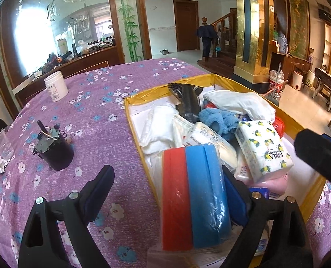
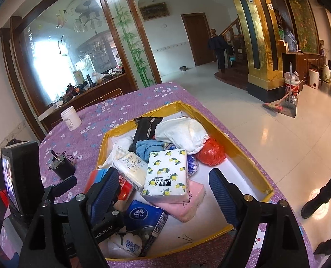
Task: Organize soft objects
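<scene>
Left wrist view: left gripper (image 1: 165,192) jaws spread, astride the plastic-wrapped red-and-blue sponge block (image 1: 193,197) leaning inside the yellow-rimmed white cardboard box (image 1: 133,109). Right gripper (image 2: 164,184) likewise spread, empty. Risk: unsupported, the block may topple onto the lemon-print tissue pack (image 2: 166,174).

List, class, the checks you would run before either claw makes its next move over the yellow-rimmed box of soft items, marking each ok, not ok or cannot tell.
1. Left claw open: ok; the red and blue sponge pack stands between its fingers, right finger close against it, contact cannot tell.
2. Right claw open and holding nothing: ok.
3. Lemon-print tissue pack lying inside the box: ok.
4. Soft items tidy: not ok, heaped.
5. Sponge pack fully settled in the box: cannot tell.
</scene>
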Demonstrator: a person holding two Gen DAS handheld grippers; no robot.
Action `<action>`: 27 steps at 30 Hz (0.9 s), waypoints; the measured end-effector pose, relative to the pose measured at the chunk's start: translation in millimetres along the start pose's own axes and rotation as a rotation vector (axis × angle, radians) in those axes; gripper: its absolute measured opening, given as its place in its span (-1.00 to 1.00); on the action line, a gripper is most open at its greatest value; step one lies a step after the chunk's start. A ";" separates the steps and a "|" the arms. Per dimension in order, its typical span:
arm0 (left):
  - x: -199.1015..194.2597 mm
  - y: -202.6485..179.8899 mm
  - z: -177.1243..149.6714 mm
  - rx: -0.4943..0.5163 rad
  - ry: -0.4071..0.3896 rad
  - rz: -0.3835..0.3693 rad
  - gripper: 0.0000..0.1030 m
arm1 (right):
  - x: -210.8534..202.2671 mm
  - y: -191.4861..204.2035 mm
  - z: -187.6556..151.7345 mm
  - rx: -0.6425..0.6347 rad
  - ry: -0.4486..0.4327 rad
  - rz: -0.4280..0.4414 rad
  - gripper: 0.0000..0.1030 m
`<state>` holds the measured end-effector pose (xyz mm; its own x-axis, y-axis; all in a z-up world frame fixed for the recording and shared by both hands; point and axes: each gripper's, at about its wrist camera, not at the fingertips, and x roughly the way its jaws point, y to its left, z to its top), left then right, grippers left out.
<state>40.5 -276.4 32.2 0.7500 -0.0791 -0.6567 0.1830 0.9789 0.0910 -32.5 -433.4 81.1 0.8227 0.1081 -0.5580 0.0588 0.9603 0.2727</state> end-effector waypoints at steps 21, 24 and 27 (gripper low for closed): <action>-40.4 24.4 11.0 -0.001 -0.066 0.239 0.99 | -14.5 -6.3 9.1 0.060 -0.037 0.022 0.76; -46.1 29.8 10.0 -0.022 -0.079 0.220 0.99 | -15.5 -4.1 9.1 0.056 -0.035 0.024 0.76; -50.9 37.4 10.5 -0.058 -0.099 0.213 0.99 | -17.5 -1.1 9.1 0.049 -0.038 0.025 0.76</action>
<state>15.8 -237.7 76.9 0.8270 0.1154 -0.5503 -0.0209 0.9843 0.1750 -41.9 -438.7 97.6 0.8453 0.1211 -0.5203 0.0647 0.9436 0.3247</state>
